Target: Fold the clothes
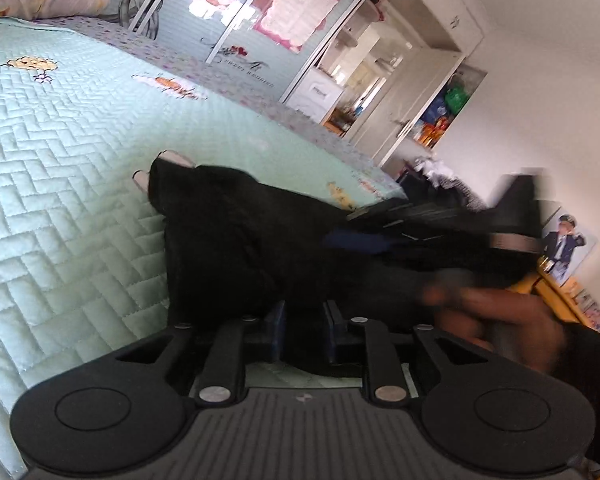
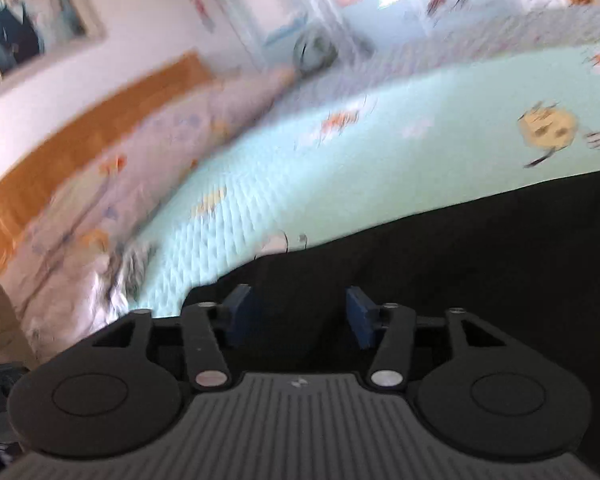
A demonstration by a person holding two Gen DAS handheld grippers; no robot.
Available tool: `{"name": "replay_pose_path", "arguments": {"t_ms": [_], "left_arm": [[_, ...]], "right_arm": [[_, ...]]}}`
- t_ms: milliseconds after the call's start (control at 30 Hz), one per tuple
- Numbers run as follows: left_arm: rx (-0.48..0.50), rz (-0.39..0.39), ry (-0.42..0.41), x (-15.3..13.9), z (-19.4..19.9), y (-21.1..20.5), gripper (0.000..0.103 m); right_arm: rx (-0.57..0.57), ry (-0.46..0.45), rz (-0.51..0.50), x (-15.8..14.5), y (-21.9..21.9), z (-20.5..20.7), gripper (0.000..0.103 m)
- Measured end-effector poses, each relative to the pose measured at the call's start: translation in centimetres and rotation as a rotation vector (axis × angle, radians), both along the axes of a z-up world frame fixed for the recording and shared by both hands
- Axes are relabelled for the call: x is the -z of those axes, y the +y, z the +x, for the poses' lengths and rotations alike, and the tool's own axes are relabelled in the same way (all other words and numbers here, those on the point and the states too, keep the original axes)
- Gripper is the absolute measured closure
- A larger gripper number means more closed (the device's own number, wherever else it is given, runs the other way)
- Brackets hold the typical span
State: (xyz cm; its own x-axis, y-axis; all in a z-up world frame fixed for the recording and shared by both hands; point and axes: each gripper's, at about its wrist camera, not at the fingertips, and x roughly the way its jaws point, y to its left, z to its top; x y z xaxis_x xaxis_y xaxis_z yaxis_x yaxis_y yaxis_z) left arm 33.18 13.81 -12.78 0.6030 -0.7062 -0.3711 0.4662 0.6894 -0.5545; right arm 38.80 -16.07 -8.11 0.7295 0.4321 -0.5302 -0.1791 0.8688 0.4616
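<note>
A black garment (image 1: 236, 240) is seen spread across a mint-green quilted bedspread (image 1: 60, 128) printed with small cartoon figures. In the left wrist view the cloth runs from a narrow end near the middle of the bed, where two pale pink tabs (image 1: 176, 158) stick out from under it, down toward the left gripper (image 1: 303, 330). The blue-padded fingers (image 1: 275, 330) of this gripper are held a little apart, and dark fabric fills the gap between them; whether the cloth is truly pinched cannot be told from the picture. To the right of the gripper a blurred hand (image 1: 496, 316) is seen, and above it the right gripper (image 1: 380, 224) is visible as a dark, smeared shape over the garment.

In the right wrist view, which is heavily blurred, the right gripper is shown with its blue fingers (image 2: 360, 316) set clearly apart, with black cloth (image 2: 480, 264) lying under and between them. The garment's edge is seen running diagonally across the bedspread, rising toward the right. A wooden headboard (image 2: 80, 136) and pale flowered bedding (image 2: 112, 200) are seen at the left, and a framed photograph (image 2: 32, 20) is hung on the wall above.

A wardrobe with sliding doors (image 1: 260, 28) is seen beyond the bed in the left wrist view.
</note>
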Motion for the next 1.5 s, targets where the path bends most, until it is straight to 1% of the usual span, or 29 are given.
{"name": "replay_pose_path", "arguments": {"t_ms": [33,67,133,167,200,233,267,300,333,367,400,433,467,600,667,767,833,867,900,967,1033,1067,1100,1167,1267,1300,1367,1433,1500], "left_arm": [[0.006,-0.014,-0.011,-0.1,-0.2,0.1,0.073],[0.006,-0.02,-0.026,-0.2,-0.4,0.2,0.071],[-0.002,-0.035,-0.048,-0.4,-0.5,0.6,0.068],[-0.001,-0.054,-0.05,-0.4,-0.4,0.7,0.068],[-0.005,-0.073,-0.052,-0.5,-0.4,0.8,0.067],[-0.01,-0.097,-0.055,-0.4,-0.4,0.9,0.066],[-0.012,-0.117,-0.059,-0.4,-0.5,0.9,0.065],[-0.013,-0.137,-0.063,-0.4,-0.5,0.9,0.063],[-0.018,-0.14,-0.068,-0.5,-0.6,0.7,0.061],[-0.024,-0.141,-0.073,-0.5,-0.6,0.5,0.061],[-0.027,-0.14,-0.072,-0.5,-0.7,0.3,0.061],[-0.028,-0.137,-0.07,-0.4,-0.7,0.2,0.061],[-0.03,-0.136,-0.071,-0.5,-0.8,0.2,0.061],[-0.035,-0.118,-0.068,-0.9,-0.4,-0.1,0.061],[-0.026,-0.101,-0.069,-1.1,-0.4,-0.3,0.06],[-0.011,-0.07,-0.076,-1.3,-0.6,-0.9,0.056],[-0.005,-0.047,-0.084,-1.4,-0.7,-1.4,0.056],[0.001,-0.042,-0.086,-1.4,-0.7,-1.6,0.056],[0.007,-0.037,-0.088,-1.4,-0.7,-1.7,0.056],[0.024,-0.031,-0.091,-1.3,-0.7,-2.0,0.056],[0.045,-0.032,-0.088,-1.1,-0.5,-2.3,0.056],[0.04,-0.034,-0.084,-1.0,-0.5,-2.4,0.056],[0.033,-0.035,-0.079,-1.0,-0.5,-2.5,0.056],[0.019,-0.038,-0.07,-0.8,-0.6,-2.6,0.056],[-0.039,-0.059,-0.052,-0.3,-1.4,-3.1,0.054],[-0.047,-0.05,-0.052,-0.1,-1.8,-3.5,0.05],[-0.063,-0.028,-0.053,0.1,-2.6,-4.1,0.049],[-0.068,0.01,-0.064,0.1,-3.0,-4.8,0.048],[-0.077,0.023,-0.069,0.0,-3.1,-4.8,0.049]], "right_arm": [[-0.001,0.035,-0.017,0.5,-0.4,1.3,0.049],[0.033,0.059,-0.004,1.1,-1.4,2.3,0.06],[0.094,0.082,0.126,1.1,-3.7,2.7,0.061],[0.118,0.081,0.19,1.0,-4.7,2.5,0.057],[0.119,0.057,0.238,0.7,-5.3,1.9,0.049],[0.113,0.042,0.3,0.7,-6.1,1.2,0.044],[0.113,0.036,0.355,0.7,-6.9,0.6,0.035],[0.131,0.056,0.39,1.3,-8.0,0.5,0.03],[0.153,0.079,0.416,2.0,-9.2,0.4,0.03],[0.186,0.111,0.414,2.8,-10.7,0.4,0.031],[0.217,0.138,0.425,3.6,-12.3,0.3,0.042],[0.243,0.144,0.466,4.2,-14.1,0.0,0.049],[0.266,0.13,0.475,4.4,-16.1,-0.8,0.051],[0.361,0.075,0.51,5.2,-24.3,-3.7,0.044],[0.409,0.048,0.528,5.6,-28.4,-5.1,0.045],[0.48,0.006,0.553,6.2,-34.6,-7.3,0.049],[0.569,-0.027,0.536,6.5,-39.0,-9.2,0.05],[0.639,-0.035,0.515,6.5,-40.8,-10.5,0.06],[0.717,-0.037,0.502,6.6,-42.6,-11.8,0.073],[0.846,-0.041,0.468,6.7,-45.1,-14.6,0.071],[0.903,-0.109,0.437,6.2,-46.4,-18.0,0.058],[0.913,-0.137,0.449,6.2,-47.0,-19.3,0.042],[0.929,-0.145,0.459,6.3,-47.6,-20.0,0.033],[0.948,-0.144,0.485,6.5,-48.8,-20.6,0.033],[0.944,-0.15,0.54,6.6,-50.5,-19.9,0.033],[0.943,-0.146,0.548,6.5,-51.4,-20.0,0.033],[0.939,-0.13,0.552,6.5,-52.4,-19.4,0.034],[0.926,-0.165,0.558,6.0,-52.7,-21.2,0.034],[0.904,-0.2,0.575,5.6,-52.9,-21.1,0.034]]}}
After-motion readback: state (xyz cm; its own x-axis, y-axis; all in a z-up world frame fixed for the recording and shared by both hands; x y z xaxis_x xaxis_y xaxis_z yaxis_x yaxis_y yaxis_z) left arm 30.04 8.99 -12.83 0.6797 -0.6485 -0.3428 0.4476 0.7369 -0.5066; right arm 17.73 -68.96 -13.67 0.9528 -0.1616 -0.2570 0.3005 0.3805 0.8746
